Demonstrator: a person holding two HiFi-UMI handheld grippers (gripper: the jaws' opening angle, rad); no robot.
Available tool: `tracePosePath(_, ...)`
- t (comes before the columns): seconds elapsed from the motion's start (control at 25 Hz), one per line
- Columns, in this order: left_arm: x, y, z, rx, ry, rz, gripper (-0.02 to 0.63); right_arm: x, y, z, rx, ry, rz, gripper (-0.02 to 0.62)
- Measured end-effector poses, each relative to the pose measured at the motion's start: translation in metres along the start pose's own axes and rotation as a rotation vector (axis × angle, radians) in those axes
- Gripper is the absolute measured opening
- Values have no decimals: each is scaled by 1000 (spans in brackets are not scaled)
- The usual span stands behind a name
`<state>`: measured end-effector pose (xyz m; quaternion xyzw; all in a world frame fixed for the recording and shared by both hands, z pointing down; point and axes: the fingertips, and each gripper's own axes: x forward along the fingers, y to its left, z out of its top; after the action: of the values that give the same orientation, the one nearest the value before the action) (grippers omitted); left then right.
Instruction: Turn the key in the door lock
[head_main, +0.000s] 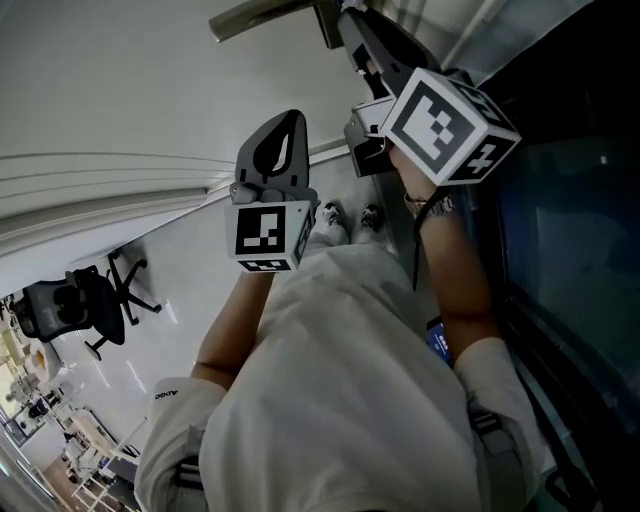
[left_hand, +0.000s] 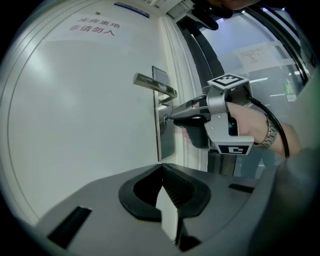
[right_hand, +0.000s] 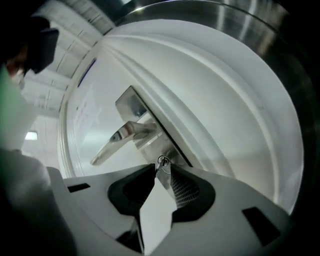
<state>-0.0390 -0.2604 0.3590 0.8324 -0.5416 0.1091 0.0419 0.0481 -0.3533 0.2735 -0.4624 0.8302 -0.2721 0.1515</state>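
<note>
White door (left_hand: 75, 110) takes up the left of the left gripper view. Left gripper (left_hand: 162, 172) sits low in the middle, jaws pressed together with nothing in them, apart from the door. Just right of centre is the lever handle (left_hand: 155, 85) on its metal plate (left_hand: 165, 142), with the key (right_hand: 162, 162) in the lock under it. Right gripper (left_hand: 169, 118) comes in level from the right. Its own view shows the jaws a bit spread, with the key between the tips. Glass panel (left_hand: 260, 65) is far right.

key (right_hand: 163, 161) blade hidden behind right gripper (right_hand: 161, 169) tips
</note>
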Motion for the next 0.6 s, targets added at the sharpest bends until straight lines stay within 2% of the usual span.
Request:
tracePosePath(0.2, 0, 0, -5, -12, 10, 3, 9, -10, 0, 0, -570, 90, -73, 144)
tracePosePath(0.36, 0, 0, -6, -24, 9, -3, 9, -10, 1, -6, -979, 184, -138, 146)
tracePosePath(0.52, 3, 6, -11, -35, 5, -1, 9, -9, 0, -8, -1445, 200, -258, 146)
tracePosePath(0.6, 3, 8, -13, -46, 4, -1, 9, -5, 1, -12, -1662, 215, -286, 146)
